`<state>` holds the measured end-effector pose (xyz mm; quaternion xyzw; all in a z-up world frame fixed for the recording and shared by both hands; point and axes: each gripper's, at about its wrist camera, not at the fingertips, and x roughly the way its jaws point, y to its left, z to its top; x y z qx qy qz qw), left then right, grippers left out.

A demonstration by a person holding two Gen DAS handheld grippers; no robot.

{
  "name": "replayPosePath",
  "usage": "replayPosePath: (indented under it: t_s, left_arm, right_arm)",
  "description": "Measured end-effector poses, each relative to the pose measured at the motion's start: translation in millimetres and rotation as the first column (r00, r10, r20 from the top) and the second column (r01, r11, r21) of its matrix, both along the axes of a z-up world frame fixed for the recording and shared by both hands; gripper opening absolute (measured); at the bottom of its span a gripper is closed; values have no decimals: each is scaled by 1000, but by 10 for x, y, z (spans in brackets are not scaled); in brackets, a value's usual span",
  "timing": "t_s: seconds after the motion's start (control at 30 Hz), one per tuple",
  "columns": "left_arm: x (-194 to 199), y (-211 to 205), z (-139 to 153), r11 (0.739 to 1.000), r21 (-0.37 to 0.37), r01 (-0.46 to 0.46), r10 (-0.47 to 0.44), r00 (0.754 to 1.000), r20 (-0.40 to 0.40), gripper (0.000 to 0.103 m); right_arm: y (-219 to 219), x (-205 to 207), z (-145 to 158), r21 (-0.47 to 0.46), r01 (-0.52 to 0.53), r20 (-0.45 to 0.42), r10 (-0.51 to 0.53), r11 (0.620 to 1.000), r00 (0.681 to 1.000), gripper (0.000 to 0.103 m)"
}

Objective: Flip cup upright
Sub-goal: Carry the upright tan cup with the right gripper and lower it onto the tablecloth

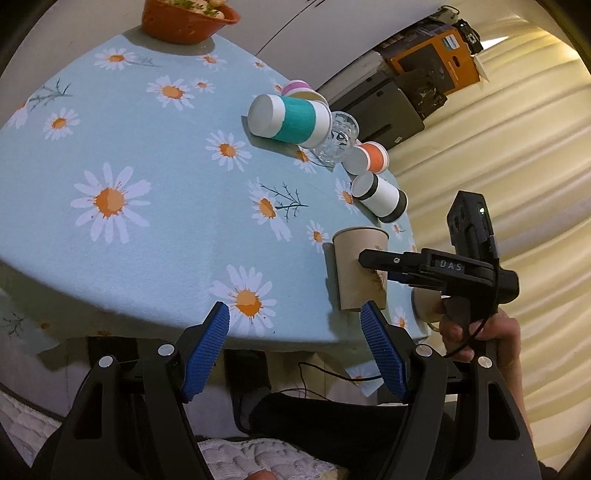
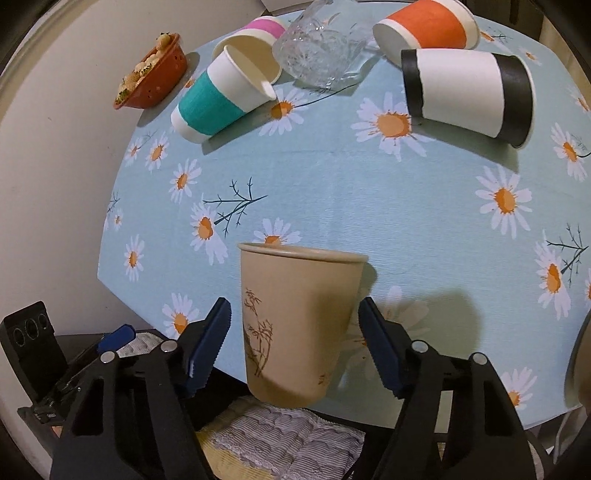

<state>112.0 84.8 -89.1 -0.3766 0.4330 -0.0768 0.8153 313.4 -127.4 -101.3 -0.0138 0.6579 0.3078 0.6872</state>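
A tan paper cup with a brown bamboo print stands upright, mouth up, near the table's front edge; it also shows in the left wrist view. My right gripper is open, a finger on each side of the cup with gaps to both pads. In the left wrist view that gripper's finger crosses the cup's side. My left gripper is open and empty at the table's edge, left of the cup.
Lying on their sides on the daisy tablecloth: a teal-banded cup, a pink cup, a glass, an orange cup, a black-and-white cup. An orange bowl of food stands at the far left.
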Motion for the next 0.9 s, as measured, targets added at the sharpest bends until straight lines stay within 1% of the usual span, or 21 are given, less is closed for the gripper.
replayPosePath:
  t_s: [0.07,0.3,0.4,0.5,0.6,0.67,0.77,0.9]
  left_arm:
    - [-6,23,-14,1000,-14,-1,1,1000,2,72]
    - [7,48,-24,1000,-26,-1,1,1000,2,72]
    - [1,62,-35,1000,-27,-4,4,1000,2,72]
    - [-9,85,-31,999,-32,-12,12,1000,7,72]
    - [-21,103,-21,999,-36,-19,19,1000,13,72]
    - [-26,108,-11,999,-33,-23,24,1000,20,72]
    - [-35,106,-1,999,-25,-27,27,999,27,72]
    - [-55,119,20,999,-15,-40,41,998,40,72]
  right_arm:
    - [19,-3,-11,-6,-5,1,5,1000,1000,62]
    - [45,-22,47,-24,-18,29,19,1000,999,61]
    - [32,-50,134,-16,-16,50,17,1000,999,61]
    - [5,-107,274,-5,-11,105,11,1000,994,61]
    - [-40,-192,436,27,2,182,-7,1000,983,61]
    - [-89,-273,549,67,15,245,-31,998,969,61]
    - [-147,-364,647,113,27,307,-61,993,950,61]
    - [-233,-497,758,187,48,395,-120,981,911,61]
